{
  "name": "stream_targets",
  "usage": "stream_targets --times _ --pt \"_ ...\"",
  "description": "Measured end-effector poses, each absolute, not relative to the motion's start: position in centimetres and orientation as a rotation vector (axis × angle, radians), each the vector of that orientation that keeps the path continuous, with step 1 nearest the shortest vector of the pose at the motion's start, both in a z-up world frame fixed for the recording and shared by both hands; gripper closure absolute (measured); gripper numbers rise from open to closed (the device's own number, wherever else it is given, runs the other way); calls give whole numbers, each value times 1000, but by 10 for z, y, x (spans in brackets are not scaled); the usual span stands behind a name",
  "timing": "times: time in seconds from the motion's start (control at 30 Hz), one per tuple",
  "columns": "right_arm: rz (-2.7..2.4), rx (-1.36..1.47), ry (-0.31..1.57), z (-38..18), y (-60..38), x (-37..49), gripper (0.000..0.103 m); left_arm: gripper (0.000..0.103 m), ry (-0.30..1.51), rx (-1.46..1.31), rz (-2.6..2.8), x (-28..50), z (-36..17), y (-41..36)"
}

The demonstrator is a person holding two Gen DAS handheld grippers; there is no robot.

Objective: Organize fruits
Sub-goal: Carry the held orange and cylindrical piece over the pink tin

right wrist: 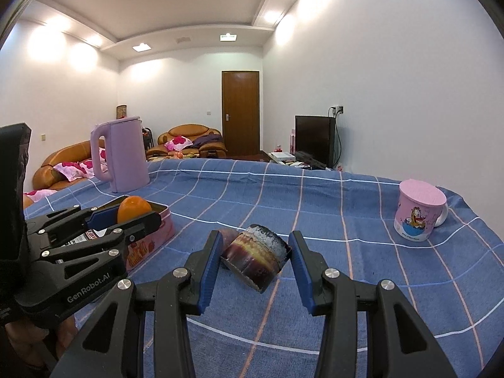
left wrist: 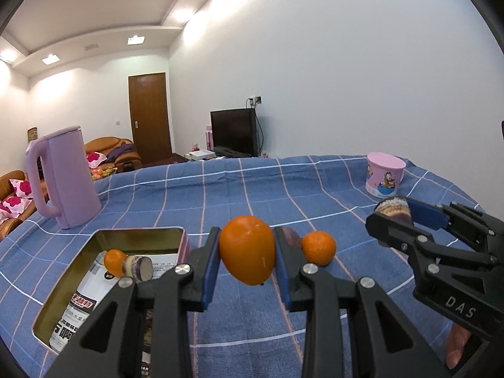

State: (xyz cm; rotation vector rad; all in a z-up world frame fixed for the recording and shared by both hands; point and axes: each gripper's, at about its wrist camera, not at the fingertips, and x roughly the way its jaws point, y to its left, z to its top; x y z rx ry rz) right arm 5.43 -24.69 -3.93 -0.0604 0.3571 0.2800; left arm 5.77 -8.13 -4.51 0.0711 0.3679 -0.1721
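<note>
A large orange (left wrist: 247, 253) is clamped between the blue pads of my left gripper (left wrist: 247, 236), which is shut on it just right of the open gold-lined tin (left wrist: 141, 242). In the tin lie a small orange (left wrist: 114, 261) and a brown-purple cylinder piece (left wrist: 140, 267). Another small orange (left wrist: 318, 248) rests on the blue checked cloth (left wrist: 252, 189), beside a dark purple fruit (left wrist: 291, 236) half hidden by my finger. My right gripper (right wrist: 255, 236) is shut on a tilted brown-purple cylinder (right wrist: 255, 256), held above the cloth. From the right wrist, the left gripper (right wrist: 135, 212) with its orange (right wrist: 134, 208) is beside the tin (right wrist: 157, 233).
A lilac kettle (left wrist: 67, 179) stands at the far left of the table, behind the tin. A pink cartoon mug (right wrist: 419, 214) stands at the far right near the table edge. A person's hand (left wrist: 456, 346) grips the right gripper's handle. Sofas, a door and a TV lie beyond.
</note>
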Motion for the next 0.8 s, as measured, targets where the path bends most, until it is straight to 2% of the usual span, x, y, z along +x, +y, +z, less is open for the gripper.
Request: stream_targets --times 0.8 --pt "289 -57 336 -38 -247 50 58 70 323 76 -146 49 -41 -79"
